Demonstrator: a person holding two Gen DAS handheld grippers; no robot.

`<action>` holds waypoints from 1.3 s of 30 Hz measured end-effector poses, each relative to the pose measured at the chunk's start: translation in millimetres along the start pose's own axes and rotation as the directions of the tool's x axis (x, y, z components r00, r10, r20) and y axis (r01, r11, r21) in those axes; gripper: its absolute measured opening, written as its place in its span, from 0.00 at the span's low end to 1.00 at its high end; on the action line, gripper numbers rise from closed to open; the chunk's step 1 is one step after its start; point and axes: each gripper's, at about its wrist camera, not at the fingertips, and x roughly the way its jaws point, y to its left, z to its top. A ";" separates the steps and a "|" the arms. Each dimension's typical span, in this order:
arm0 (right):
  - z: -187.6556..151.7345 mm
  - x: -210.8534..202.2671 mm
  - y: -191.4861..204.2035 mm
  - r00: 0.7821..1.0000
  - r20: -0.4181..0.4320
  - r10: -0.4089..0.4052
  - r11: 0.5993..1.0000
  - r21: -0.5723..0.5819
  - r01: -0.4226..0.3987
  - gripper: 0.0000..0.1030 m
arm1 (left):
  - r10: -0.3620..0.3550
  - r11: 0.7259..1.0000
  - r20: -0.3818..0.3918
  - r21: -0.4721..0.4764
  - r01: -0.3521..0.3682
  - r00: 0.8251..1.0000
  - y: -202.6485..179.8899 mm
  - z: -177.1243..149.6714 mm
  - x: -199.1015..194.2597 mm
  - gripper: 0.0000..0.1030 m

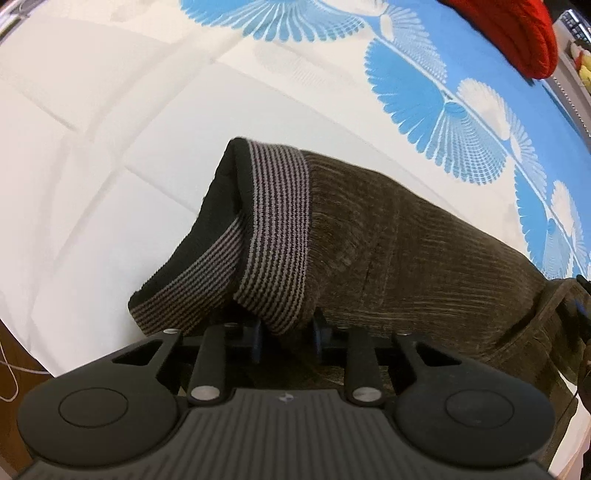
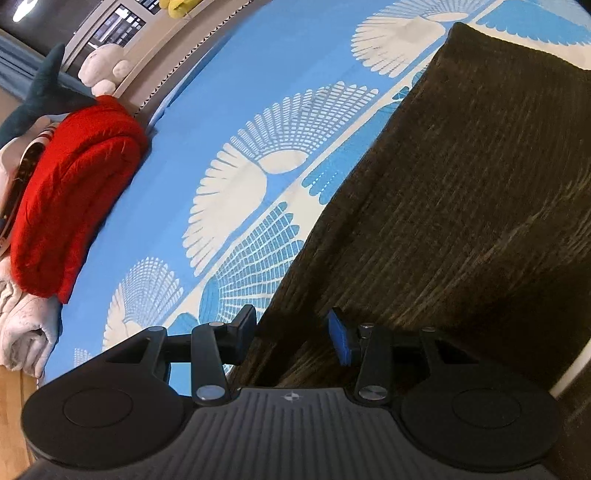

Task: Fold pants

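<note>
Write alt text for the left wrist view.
The left gripper pinches the striped waistband of brown corduroy pants, lifting it above a white and blue patterned bedsheet. A red blanket lies at top right.

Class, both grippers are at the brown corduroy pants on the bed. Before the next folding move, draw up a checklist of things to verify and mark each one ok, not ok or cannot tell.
1. Left gripper has cloth: ok; its fingers close on the pants near the striped waistband.
2. Right gripper has cloth: cannot tell; fabric lies between its fingers, but a gap shows.
3. Waistband flat: not ok; it gapes open.
4. Red blanket away from the pants: ok; it lies apart on the bedsheet.
5. Pant legs aligned: cannot tell; the hems are out of view.
</note>
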 end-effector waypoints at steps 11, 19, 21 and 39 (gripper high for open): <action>3.8 -74.5 6.1 0.993 0.081 0.089 0.994 -0.063 -0.084 0.05 | -0.049 0.999 0.059 -0.009 0.050 0.997 10.0 -0.5 -19.5 0.23; -25.3 -218.0 -36.4 0.987 0.070 0.147 0.973 -0.189 -0.131 0.01 | -0.108 0.994 0.129 -0.003 0.110 0.986 36.3 -6.6 -49.3 0.18; -44.9 -244.1 -51.8 0.993 0.016 0.114 0.960 -0.259 -0.106 0.00 | -0.101 0.995 0.140 0.007 0.101 0.985 43.6 -10.3 -55.4 0.18; -41.8 -205.9 -74.8 0.998 0.015 -0.057 0.914 -0.402 0.058 0.35 | -0.051 0.998 -0.014 0.046 0.052 0.999 46.8 -11.5 -19.6 0.59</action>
